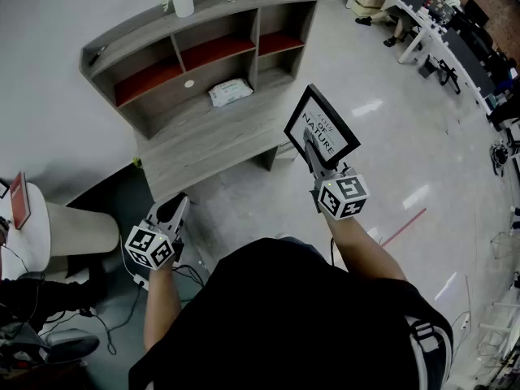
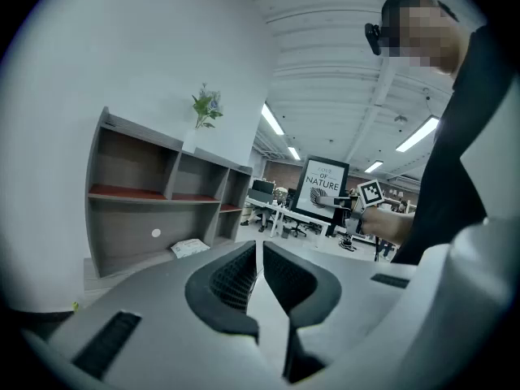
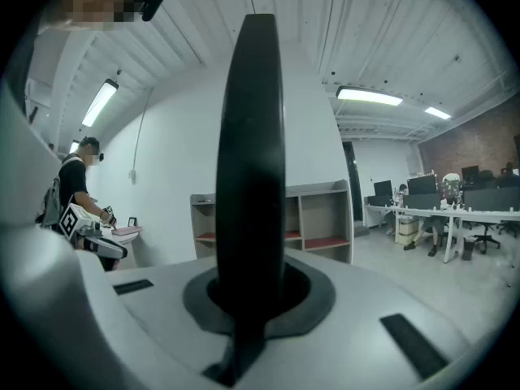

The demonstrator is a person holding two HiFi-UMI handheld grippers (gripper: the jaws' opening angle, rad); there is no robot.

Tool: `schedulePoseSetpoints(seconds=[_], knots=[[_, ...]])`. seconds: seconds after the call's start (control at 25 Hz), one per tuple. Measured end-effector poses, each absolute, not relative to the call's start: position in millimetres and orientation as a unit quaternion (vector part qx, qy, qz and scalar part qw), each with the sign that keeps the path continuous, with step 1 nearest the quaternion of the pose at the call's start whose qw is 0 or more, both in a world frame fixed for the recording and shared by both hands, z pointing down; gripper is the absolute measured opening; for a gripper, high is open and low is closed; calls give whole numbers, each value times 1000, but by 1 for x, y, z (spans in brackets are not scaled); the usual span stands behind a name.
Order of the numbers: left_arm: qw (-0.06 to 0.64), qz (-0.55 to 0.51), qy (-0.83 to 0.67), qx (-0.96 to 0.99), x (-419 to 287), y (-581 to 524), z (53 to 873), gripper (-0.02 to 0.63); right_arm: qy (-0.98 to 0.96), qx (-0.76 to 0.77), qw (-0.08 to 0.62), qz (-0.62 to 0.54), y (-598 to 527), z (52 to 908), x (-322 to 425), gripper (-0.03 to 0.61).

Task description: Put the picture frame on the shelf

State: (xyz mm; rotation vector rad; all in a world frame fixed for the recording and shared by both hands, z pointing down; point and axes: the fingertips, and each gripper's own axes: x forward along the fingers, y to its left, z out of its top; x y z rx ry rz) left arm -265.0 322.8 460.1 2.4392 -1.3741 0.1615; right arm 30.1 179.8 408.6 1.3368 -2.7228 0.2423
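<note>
**Frame held in the air, short of the shelf**

I find the grey wooden shelf unit with red-lined upper compartments (image 1: 211,140) standing against the white wall (image 1: 49,23) on the pale glossy floor (image 1: 390,136). The black rectangular picture frame with a white print reading NATURE (image 1: 325,124) is not on the shelf. It is held up in the air in front of the unit's right end, and it looks tilted in the head view.

My right claw (image 1: 311,143) is clamped on the frame's lower edge; the right gripper view shows the frame edge-on between the jaws. My left claw (image 2: 258,279) hangs low at the left, jaws drawn together with nothing between them.

A flat white packet (image 1: 230,93) lies in the middle lower compartment. A small white vase with a leafy sprig (image 1: 183,2) stands on the top board.
</note>
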Motion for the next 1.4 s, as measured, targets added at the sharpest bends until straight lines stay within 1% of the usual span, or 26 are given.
schedulePoseSetpoints(seconds=[0.52,0.76,1.4], knots=[[168,46,-482,859,-268,347,462,29,-893,442,46,73,197,399,30,23],[172,59,-478,859,-267,345,469,29,-888,453,38,75,187,398,34,23],[173,64,-475,860,-261,327,474,29,-882,461,47,85,159,412,41,23]])
